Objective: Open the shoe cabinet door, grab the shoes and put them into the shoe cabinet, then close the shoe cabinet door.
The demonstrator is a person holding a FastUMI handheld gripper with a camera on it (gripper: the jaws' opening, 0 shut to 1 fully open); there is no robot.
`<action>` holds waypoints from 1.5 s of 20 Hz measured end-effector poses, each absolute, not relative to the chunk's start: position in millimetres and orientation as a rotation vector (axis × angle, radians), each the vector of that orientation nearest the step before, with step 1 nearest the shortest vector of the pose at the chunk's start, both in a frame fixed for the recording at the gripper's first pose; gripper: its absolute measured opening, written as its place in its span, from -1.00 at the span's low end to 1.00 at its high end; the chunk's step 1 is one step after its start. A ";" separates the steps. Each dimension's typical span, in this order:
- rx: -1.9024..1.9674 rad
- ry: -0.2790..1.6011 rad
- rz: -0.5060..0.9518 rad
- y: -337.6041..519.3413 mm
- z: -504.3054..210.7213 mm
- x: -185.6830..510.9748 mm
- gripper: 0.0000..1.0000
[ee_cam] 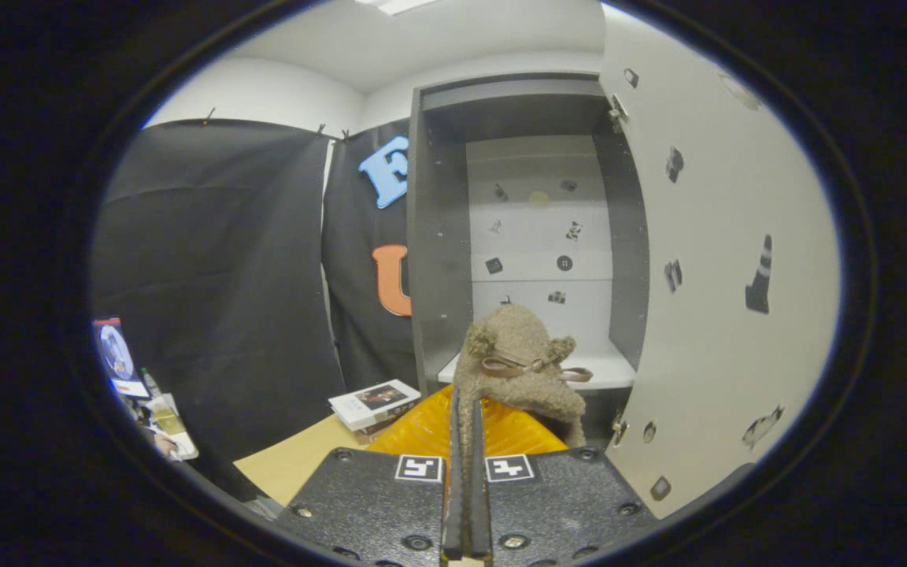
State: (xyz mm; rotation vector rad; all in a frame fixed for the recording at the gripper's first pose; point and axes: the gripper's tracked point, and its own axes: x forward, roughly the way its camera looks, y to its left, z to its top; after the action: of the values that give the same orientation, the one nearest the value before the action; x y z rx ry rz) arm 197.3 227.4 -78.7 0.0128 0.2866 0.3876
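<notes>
A fuzzy brown shoe (520, 358) with a thin brown bow stands upright just ahead of my fingers. My gripper (465, 409) is shut on its near edge, and fuzzy fabric shows in the narrow slit between the fingers. Beyond the shoe, the shoe cabinet (438, 236) stands open, with dark side walls and a pale sticker-dotted back panel. Its white shelf (615, 370) lies right behind the shoe, at about the shoe's height. The white cabinet door (721, 299) is swung wide to the right of the fingers.
An orange ribbed surface (422, 429) lies under the shoe and fingers. A small stack of books (375, 403) rests on a pale wooden tabletop (296, 465) to the left. Small clutter (154, 409) sits further left against the black cloth wall.
</notes>
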 end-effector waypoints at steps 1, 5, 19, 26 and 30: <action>-0.001 0.289 0.379 227.0 -71.7 205.2 -0.86; -0.019 0.316 0.328 222.7 -52.2 247.7 -0.86; -0.071 0.437 0.108 199.2 -66.4 419.8 -0.86; -0.152 0.574 0.054 186.1 -149.5 498.8 -0.86; -0.178 0.597 0.074 187.8 -177.5 527.2 -0.86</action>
State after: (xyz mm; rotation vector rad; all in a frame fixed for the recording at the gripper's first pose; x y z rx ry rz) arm 527.2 187.8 -177.5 -0.1778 0.5970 0.0737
